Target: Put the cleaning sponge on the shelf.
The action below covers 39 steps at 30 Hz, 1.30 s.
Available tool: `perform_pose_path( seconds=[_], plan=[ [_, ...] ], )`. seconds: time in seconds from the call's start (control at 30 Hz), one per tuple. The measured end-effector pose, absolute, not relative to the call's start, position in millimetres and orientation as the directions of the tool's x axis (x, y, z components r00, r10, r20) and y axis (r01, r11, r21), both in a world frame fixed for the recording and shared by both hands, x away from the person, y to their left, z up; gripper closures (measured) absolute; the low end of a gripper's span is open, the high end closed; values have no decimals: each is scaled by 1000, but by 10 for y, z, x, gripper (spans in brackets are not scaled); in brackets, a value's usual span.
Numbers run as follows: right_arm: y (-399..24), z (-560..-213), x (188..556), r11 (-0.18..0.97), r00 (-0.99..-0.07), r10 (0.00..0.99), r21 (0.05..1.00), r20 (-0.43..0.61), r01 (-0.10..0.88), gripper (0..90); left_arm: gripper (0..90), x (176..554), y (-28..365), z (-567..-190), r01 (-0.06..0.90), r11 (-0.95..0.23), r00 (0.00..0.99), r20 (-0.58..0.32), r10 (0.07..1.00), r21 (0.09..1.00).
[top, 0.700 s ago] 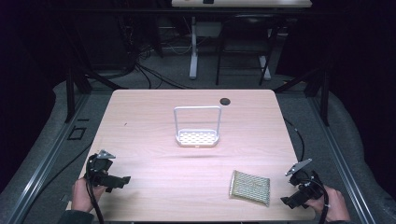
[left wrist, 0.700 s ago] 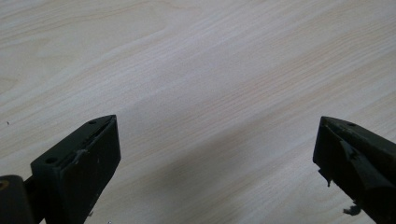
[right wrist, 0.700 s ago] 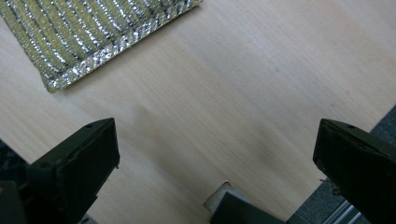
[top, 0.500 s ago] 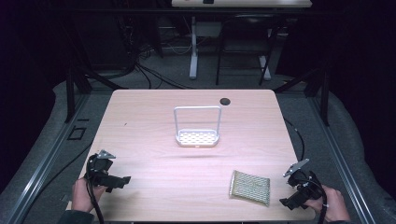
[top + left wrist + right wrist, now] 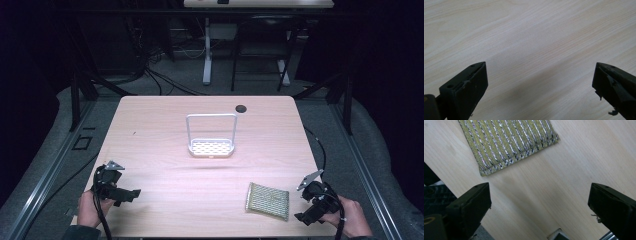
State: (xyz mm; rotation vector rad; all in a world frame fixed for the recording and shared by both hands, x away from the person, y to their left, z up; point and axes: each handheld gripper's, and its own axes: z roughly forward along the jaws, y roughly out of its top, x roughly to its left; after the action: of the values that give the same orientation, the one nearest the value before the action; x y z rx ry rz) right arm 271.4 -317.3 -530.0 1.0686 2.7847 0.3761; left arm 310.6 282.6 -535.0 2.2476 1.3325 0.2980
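Note:
A flat olive-and-silver striped scouring pad (image 5: 268, 201) lies on the wooden table (image 5: 165, 130) near its front right; the right gripper view shows the same pad (image 5: 509, 142) just ahead of the jaws. My right gripper (image 5: 303, 218) is held at the table's front right corner, a little right of the pad, jaws wide apart and empty (image 5: 541, 205). A white wire rack (image 5: 211, 136) with a perforated base and a tall hoop handle stands mid-table. My left gripper (image 5: 134, 193) hovers over the front left of the table, open, with bare wood between its fingers (image 5: 541, 85).
A small black disc (image 5: 241, 108) sits near the table's far edge. Beyond the table are desk legs and cables on a dark floor. Metal rails run along both sides. The table's front edge lies close under the right gripper.
The right gripper has drifted slightly toward the front edge of the table. The left gripper, the pad and the rack have stayed where they were.

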Motion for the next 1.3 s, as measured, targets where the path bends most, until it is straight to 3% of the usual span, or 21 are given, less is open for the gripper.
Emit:
perform_pose_path(
  seconds=[0.03,0.33,0.63,0.77,1.3],
  plan=[
    [-3141,-5279,2708,729,-750,659,289,-54,620,94,1,3107,2831,-5349,754,-389,497,-73,864,530],
    [-2897,-5241,2757,774,-797,600,298,-67,558,1,0,3107,2838,-5335,747,-381,505,-92,858,545],
    [-2607,-5229,2792,829,-859,509,301,-56,472,0,0,3110,2829,-5335,745,-388,510,-89,856,543],
    [-2460,-5285,2851,861,-893,447,291,-44,417,0,0,3111,2825,-5344,749,-387,510,-96,855,538],
    [-2307,-5482,3061,913,-928,371,195,-24,359,0,0,3121,2812,-5350,748,-399,519,-92,850,531]
  ],
)
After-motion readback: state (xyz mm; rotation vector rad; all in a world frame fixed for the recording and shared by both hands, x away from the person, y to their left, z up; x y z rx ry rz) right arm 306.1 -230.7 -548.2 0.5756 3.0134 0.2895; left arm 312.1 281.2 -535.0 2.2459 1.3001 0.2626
